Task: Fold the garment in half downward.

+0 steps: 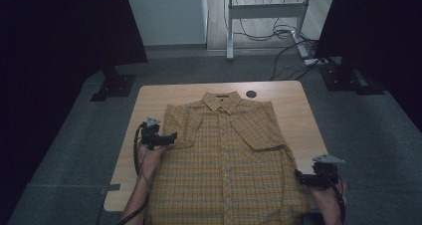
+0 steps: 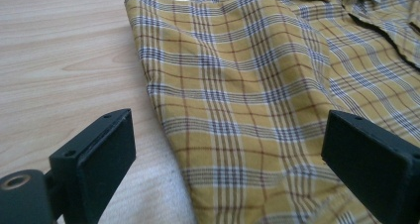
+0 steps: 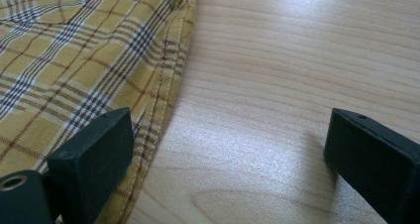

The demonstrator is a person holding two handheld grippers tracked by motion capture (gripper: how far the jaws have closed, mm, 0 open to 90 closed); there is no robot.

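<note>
The shirt is laid flat on the desk, sleeves seemingly tucked in, and nothing is gripped yet by the wide-open left gripper or right gripper.

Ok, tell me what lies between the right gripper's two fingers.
The right gripper view shows bare wooden table between them; the plaid shirt's stitched edge reaches only the left finger.

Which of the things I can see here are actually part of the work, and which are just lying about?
In the job:
plaid shirt, spread flat, buttoned
left gripper, open at the shirt's left edge
right gripper, open at its right edge
wooden table

Just about:
desk frame
floor cables
black stands
</note>
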